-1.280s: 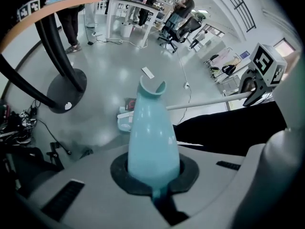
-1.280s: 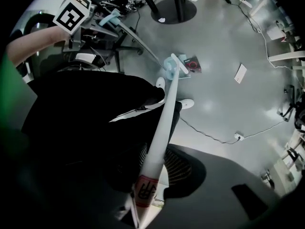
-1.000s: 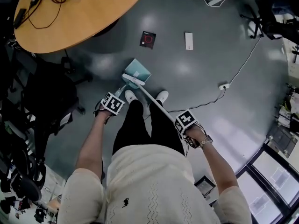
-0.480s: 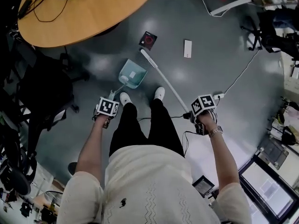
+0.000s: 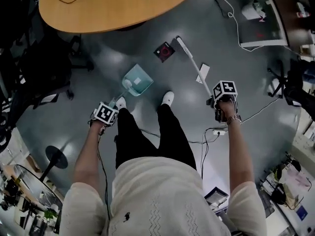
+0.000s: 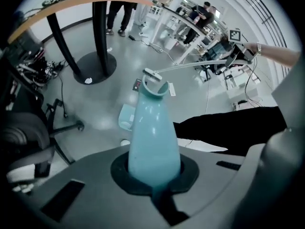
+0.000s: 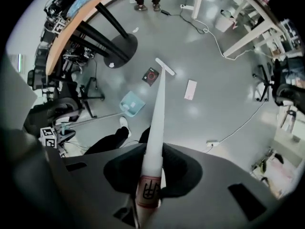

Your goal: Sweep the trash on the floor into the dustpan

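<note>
The dustpan point(image 5: 137, 80) is gripped by the left gripper point(image 6: 153, 171), the broom point(image 5: 193, 68) by the right gripper point(image 7: 150, 178), its head seemingly beside a far packet point(image 5: 164, 50).

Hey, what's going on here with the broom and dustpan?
A person is sweeping the floor. The left gripper is shut on the handle of a teal dustpan set before their feet. The right gripper is shut on the broom, its head beside a dark packet. That packet and a white card lie outside the pan.
</note>
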